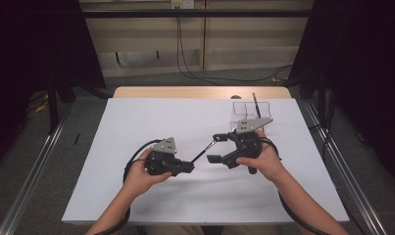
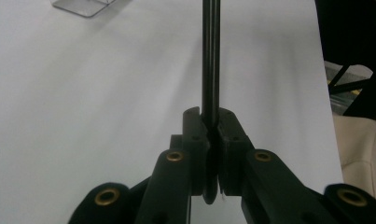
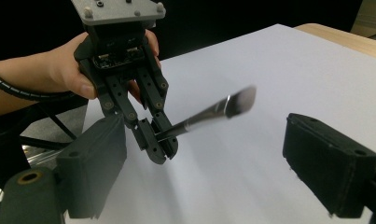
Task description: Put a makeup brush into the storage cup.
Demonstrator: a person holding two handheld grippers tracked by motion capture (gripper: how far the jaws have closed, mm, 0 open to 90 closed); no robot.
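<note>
Looks like a handover: left gripper (image 3: pixel 160 140) is clamped on the handle of a flat brush (image 3: pixel 209 113), held mid-table, bristles toward the wide-open right gripper (image 1: pixel 218 148). Next, the right needs to close on it.

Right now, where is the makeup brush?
In the high view the brush sits mid-table, clamped by its handle in the left gripper, its head pointing up-right between the open jaws of the right gripper, short of the clear box.

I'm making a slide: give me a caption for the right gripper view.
Left tongs clamp a makeup brush above the white table, between the open right tongs.
</note>
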